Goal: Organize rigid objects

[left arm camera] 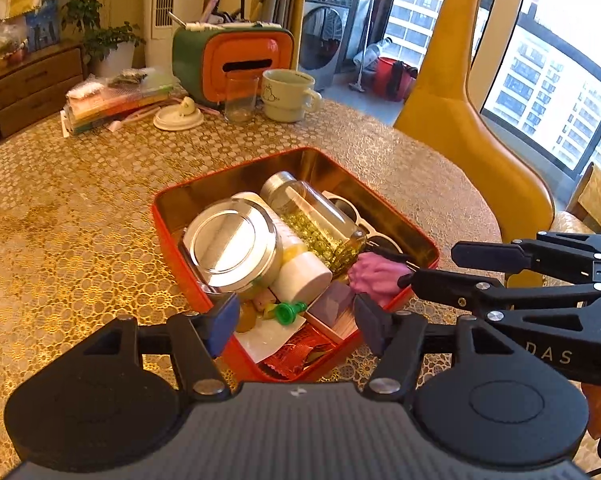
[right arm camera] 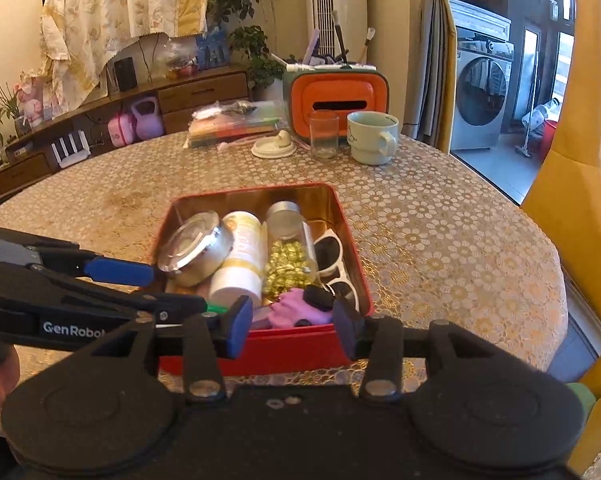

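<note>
A red tin box (left arm camera: pixel 172 240) (right arm camera: pixel 300 346) on the table holds a round silver tin (left arm camera: pixel 230 246) (right arm camera: pixel 194 250), a white and yellow bottle (left arm camera: pixel 304 276) (right arm camera: pixel 240 268), a glass bottle of gold pieces (left arm camera: pixel 316 220) (right arm camera: pixel 290 256), white sunglasses (right arm camera: pixel 336 264) and a pink object (left arm camera: pixel 374 276) (right arm camera: pixel 294 308). My left gripper (left arm camera: pixel 296 322) is open, its fingers straddling the box's near corner. My right gripper (right arm camera: pixel 292 326) is open over the box's near edge, with the pink object between the fingers. In the left wrist view the right gripper (left arm camera: pixel 428 268) comes in from the right.
At the table's far side stand an orange and green box (right arm camera: pixel 336 98), a clear glass (right arm camera: pixel 323 134), a pale mug (right arm camera: pixel 372 136), a white lid (right arm camera: pixel 274 146) and stacked packets (right arm camera: pixel 232 126). A yellow chair (left arm camera: pixel 460 120) stands to the right. A window is behind it.
</note>
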The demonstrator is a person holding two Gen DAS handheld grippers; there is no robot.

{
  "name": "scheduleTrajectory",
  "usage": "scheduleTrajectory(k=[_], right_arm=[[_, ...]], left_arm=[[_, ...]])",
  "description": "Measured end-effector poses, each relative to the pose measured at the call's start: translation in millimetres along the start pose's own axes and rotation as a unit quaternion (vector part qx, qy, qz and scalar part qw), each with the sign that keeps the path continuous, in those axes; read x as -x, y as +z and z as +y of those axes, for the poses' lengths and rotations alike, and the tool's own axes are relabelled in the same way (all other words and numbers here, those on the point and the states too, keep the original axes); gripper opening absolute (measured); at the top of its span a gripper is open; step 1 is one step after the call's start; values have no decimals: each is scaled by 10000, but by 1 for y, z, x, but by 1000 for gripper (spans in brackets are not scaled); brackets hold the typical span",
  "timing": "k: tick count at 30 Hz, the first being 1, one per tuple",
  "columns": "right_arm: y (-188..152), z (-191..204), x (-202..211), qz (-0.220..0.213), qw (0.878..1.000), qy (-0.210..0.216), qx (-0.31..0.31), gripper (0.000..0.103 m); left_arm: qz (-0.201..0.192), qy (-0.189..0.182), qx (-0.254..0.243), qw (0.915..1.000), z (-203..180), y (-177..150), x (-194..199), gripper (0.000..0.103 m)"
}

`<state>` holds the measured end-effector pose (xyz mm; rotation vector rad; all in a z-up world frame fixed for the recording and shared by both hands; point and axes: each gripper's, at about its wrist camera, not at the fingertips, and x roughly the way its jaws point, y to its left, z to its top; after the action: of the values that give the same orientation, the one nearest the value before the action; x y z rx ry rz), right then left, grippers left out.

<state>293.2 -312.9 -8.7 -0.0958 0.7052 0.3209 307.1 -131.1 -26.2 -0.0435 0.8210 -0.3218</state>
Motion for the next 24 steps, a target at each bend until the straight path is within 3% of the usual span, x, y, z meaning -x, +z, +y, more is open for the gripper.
scheduleTrajectory(k=[6, 9, 16, 18, 21, 24], right_arm=[[-3, 7, 19, -192, 9997, 111, -72, 63], [-6, 10, 30, -282, 9994, 150, -122, 66], [-12, 16, 57, -572, 9978, 225, -242, 84], [-15, 18, 64, -657, 9971, 261, -279, 94], [-21, 22, 74, -795, 9960, 299, -292, 101], [-25, 27, 82, -918, 9950, 277, -288, 103]], left_arm=[[-262, 108, -132, 9995, -2, -5, 29, 63], [-414, 171, -257, 9987, -3, -9, 42, 75], [-569, 190, -214, 9980, -5, -19, 67, 76], [-604, 218, -190, 9978, -5, -22, 73, 83], [-682, 220, -188, 9973, -6, -29, 82, 85], [-705, 349, -178, 9967, -7, -34, 89, 101]])
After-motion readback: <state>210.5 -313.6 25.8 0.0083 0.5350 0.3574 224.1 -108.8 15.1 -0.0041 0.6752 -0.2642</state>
